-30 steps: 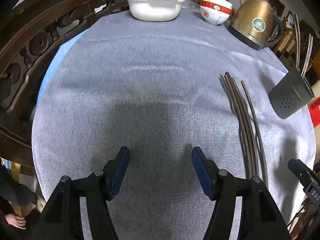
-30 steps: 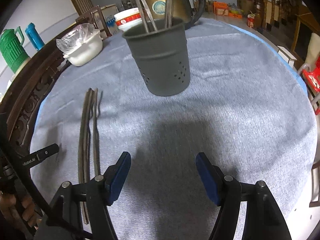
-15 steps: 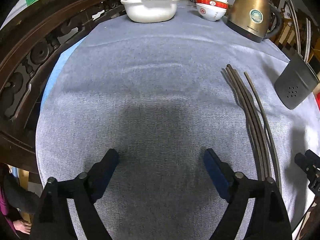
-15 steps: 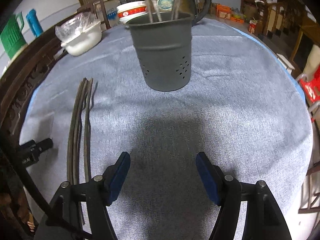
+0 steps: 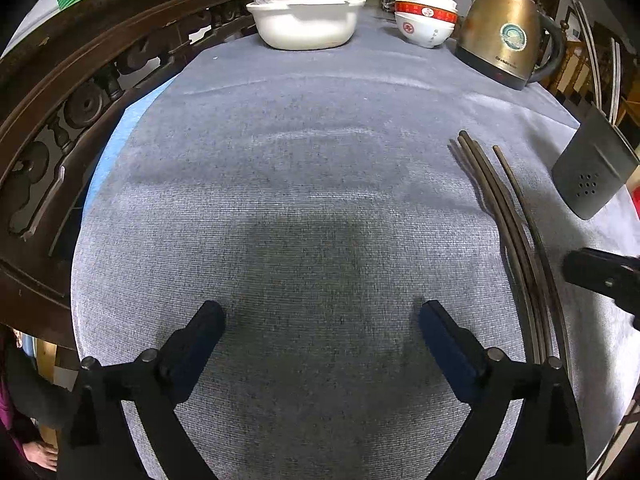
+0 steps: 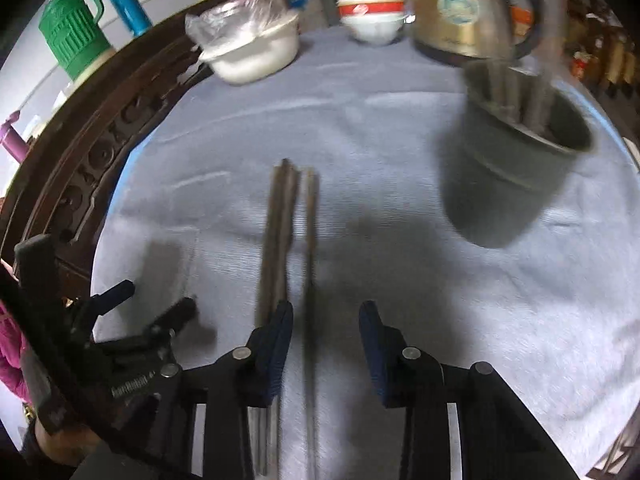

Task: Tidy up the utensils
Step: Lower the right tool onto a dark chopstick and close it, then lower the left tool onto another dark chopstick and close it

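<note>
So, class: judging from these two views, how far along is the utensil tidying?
Done: several utensils stand in the grey holder. In hand: nothing; the right tool is open, straddling one loose chopstick, and the left tool is open over bare cloth. Left: the chopsticks lying on the cloth.

Both grippers look the same — the left gripper (image 5: 322, 322) and right gripper (image 6: 326, 320) have black plastic arms with round silver screws. Their fingers (image 6: 280, 340) wear dark blue pads. A pink sleeve (image 6: 10, 356) shows at the edge — small white letters mark the black frame.
</note>
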{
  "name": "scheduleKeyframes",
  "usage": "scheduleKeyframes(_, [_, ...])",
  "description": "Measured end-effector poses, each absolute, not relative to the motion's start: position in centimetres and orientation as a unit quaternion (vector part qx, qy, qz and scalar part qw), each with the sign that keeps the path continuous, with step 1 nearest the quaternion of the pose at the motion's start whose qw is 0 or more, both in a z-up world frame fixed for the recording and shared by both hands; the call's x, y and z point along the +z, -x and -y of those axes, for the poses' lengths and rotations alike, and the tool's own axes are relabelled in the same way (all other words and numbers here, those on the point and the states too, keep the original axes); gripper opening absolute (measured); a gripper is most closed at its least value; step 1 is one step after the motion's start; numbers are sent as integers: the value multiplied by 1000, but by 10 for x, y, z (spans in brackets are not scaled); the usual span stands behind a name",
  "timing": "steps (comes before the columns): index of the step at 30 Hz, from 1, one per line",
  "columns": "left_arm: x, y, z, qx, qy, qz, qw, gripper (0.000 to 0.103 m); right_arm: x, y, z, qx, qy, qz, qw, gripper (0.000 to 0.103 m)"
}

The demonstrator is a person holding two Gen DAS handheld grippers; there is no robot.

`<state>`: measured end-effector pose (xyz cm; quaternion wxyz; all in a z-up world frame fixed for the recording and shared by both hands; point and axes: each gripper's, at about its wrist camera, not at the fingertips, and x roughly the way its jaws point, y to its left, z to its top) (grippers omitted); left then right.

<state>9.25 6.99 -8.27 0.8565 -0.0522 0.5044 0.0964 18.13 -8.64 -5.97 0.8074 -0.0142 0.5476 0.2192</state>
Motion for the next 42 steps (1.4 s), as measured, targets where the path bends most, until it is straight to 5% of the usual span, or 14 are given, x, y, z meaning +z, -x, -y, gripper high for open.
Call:
scheduleKeyframes(7, [-84, -95, -73, 91, 51, -507, 855, 99, -77, -194, 74, 205, 36, -586, 783, 6])
scheduleKeyframes(24, [-56, -150, -30, 47, 99, -559, 822, 99, -78, -180, 130, 193, -22, -588, 785, 8])
scheduleKeyframes(35, [-87, -159, -9, 75, 54, -602, 793, 87, -74, -174, 165, 223, -58, -580, 782, 8])
scheduleKeyframes(38, [-84, -160, -10, 72, 50, -599, 796, 64, -74, -173, 170, 227, -61, -580, 780, 8])
scheduleKeyframes(40, [-81, -167, -14, 65, 48, -604, 793, 27, -75, -178, 164, 229, -60, -581, 779, 8])
scheduleKeyframes(42, [-81, -174, -17, 56, 47, -616, 784, 12, -74, -178, 162, 231, -54, -584, 776, 8])
